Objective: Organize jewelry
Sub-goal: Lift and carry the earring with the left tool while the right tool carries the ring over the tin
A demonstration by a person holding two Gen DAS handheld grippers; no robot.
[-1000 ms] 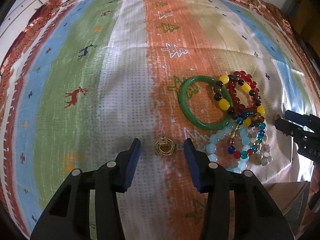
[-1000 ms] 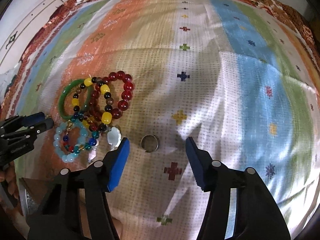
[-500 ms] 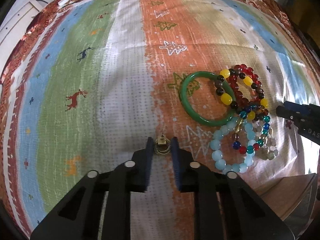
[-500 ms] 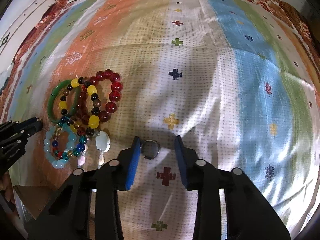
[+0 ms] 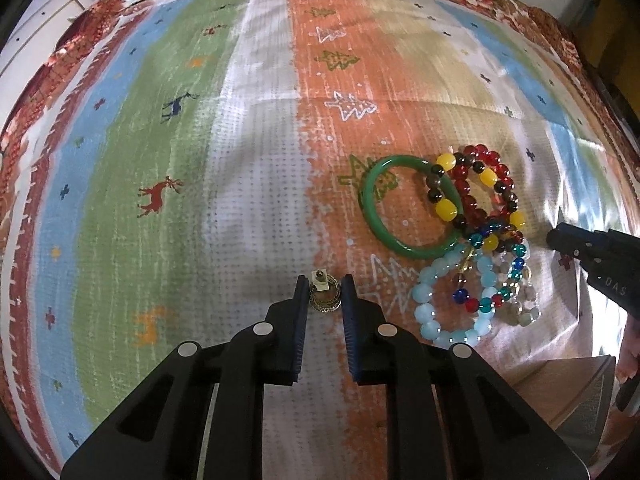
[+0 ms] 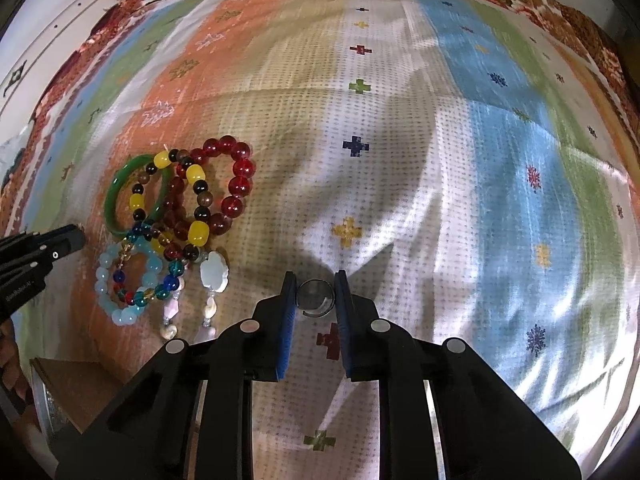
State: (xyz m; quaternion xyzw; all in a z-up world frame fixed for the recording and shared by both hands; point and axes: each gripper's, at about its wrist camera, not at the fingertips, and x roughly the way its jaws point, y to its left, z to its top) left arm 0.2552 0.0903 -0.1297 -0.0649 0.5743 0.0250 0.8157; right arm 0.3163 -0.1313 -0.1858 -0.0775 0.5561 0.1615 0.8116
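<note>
A small gold earring (image 5: 325, 299) lies on the striped cloth (image 5: 160, 240), and the blue pads of my left gripper (image 5: 324, 280) are shut on it. In the right wrist view a silver ring (image 6: 316, 300) sits between the pads of my right gripper (image 6: 315, 280). Its jaws are closing, and both pads touch the ring's sides. Between the two grippers lies a heap of bracelets: a green bangle (image 5: 416, 251), a red bead bracelet (image 6: 240, 176), a pale blue bead bracelet (image 5: 428, 312) and mixed colour strands. A white pendant (image 6: 214, 274) lies beside the heap.
The other gripper's black tip shows at each view's edge, at the right (image 5: 592, 248) and at the left (image 6: 40, 252). A brown box corner (image 5: 560, 384) sits near the front edge by the heap. White furniture (image 6: 60, 40) stands beyond the cloth's far left.
Both grippers have gone from wide open to closed: the left around the gold earring, the right around the silver ring. Neither hand has shifted, and the bracelet heap lies as before.
</note>
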